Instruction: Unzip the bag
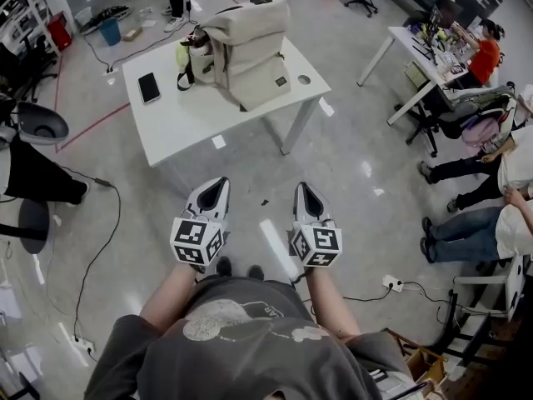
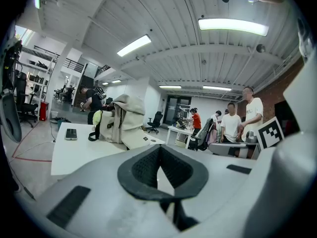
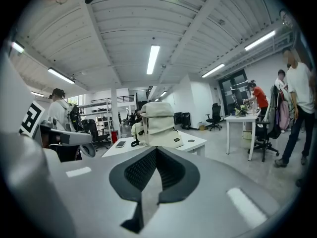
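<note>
Beige bag (image 1: 241,47) stands upright on a white table (image 1: 196,119), toward its far side, with the top flap folded over and a small dark label on the lower front. The zip is too small to make out. A black strap and a yellow-green item (image 1: 181,55) are pressed against the bag's left side. A dark phone (image 1: 149,87) lies flat on the table left of the bag, clear of it. The wearer stands well back from the table on the grey floor, with both grippers held low in front of the body and pointing toward the bag, neither touching anything. Left gripper (image 1: 218,182): jaws together at the tips, nothing between them. Its own view shows the dark pads meeting, with the bag beyond on the left. Right gripper (image 1: 304,188): jaws likewise closed tip to tip and empty, and its view has the bag almost dead ahead above the pads. The two grippers sit side by side, apart. At right is a second white desk (image 1: 408,48) with a person in an orange top (image 1: 485,57) at it. More people sit along the right edge. Black cables (image 1: 100,248) trail over the floor at left.
</note>
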### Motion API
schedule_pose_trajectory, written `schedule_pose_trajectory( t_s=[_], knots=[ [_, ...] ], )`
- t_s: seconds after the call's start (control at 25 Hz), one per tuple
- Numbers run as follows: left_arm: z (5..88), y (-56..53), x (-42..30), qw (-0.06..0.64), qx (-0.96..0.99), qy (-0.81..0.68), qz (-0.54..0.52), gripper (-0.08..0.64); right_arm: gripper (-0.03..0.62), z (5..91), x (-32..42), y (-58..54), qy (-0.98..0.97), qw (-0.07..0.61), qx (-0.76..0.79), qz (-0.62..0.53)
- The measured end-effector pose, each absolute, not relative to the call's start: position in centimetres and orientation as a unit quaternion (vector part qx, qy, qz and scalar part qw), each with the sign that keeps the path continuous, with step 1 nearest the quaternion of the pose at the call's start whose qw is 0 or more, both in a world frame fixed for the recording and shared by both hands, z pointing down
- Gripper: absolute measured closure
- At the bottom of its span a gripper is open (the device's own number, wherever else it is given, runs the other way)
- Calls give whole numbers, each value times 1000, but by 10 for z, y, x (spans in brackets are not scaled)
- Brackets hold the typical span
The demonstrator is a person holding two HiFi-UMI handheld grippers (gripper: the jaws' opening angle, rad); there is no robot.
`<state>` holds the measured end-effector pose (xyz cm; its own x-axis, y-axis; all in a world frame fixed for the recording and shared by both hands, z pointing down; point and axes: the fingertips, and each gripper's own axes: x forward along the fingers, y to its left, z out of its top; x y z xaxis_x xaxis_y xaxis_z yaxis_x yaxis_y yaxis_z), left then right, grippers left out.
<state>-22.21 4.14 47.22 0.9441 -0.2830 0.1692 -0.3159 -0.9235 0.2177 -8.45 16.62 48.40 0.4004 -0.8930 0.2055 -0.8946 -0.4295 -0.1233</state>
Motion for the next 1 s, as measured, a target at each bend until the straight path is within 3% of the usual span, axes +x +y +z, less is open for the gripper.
schedule_pose_trajectory(
  t_s=[0.56,1.0],
  knots=[
    [485,-5,-224,124,982,-125,63,554,592,475,-87,136,-506,5,859,77],
    [500,-16,-168,117,980,-145,73,554,592,500,-11,132,-500,-15,861,93]
  ],
)
